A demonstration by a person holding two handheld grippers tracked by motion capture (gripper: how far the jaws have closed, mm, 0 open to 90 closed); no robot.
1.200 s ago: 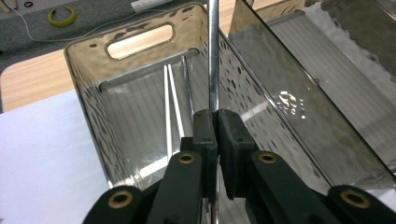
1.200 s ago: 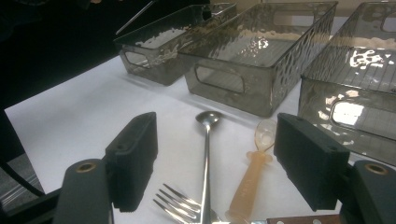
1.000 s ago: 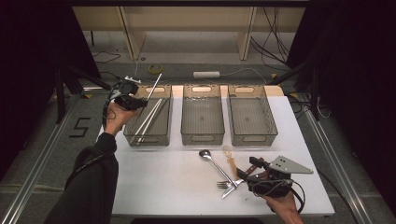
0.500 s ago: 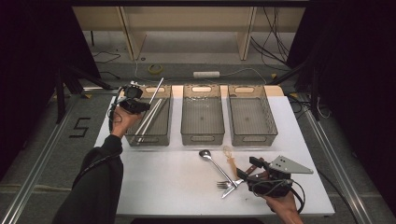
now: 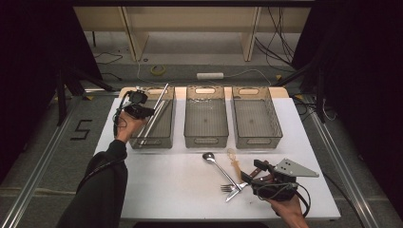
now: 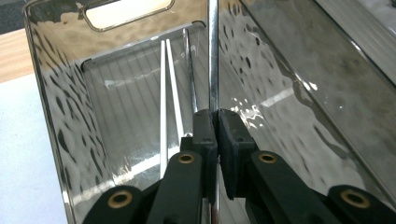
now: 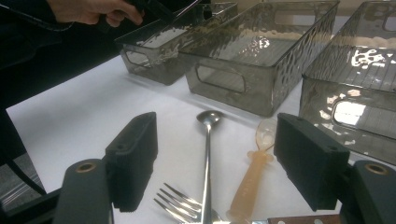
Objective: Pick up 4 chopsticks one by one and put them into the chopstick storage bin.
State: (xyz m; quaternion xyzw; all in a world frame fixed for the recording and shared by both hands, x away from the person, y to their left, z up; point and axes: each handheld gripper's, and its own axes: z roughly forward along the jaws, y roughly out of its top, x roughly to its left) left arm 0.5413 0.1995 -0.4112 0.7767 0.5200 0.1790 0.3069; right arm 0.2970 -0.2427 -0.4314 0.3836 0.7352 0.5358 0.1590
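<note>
Two bins [image 5: 206, 116] beside chopstick's [image 6: 214, 56] bin [image 5: 164, 129]

You have three bins in a row across the middle of the high view: left bin [image 5: 153, 135], middle bin [image 5: 206, 137], right bin [image 5: 257, 140]. Chopsticks [image 5: 157, 114] lie in the left one. Below them, on the table [image 5: 161, 185], spoon [image 5: 216, 164], fork [image 5: 229, 188] and small spoon [image 5: 234, 161] lie together, lower right.

A white rectangular table [image 5: 157, 190] stands on a grey floor [image 5: 43, 156] marked with a black "5" [image 5: 81, 129]. Behind it, pale wooden furniture legs [image 5: 134, 35], a white power strip [image 5: 210, 75] and trailing cables; darkness flanks both sides.
</note>
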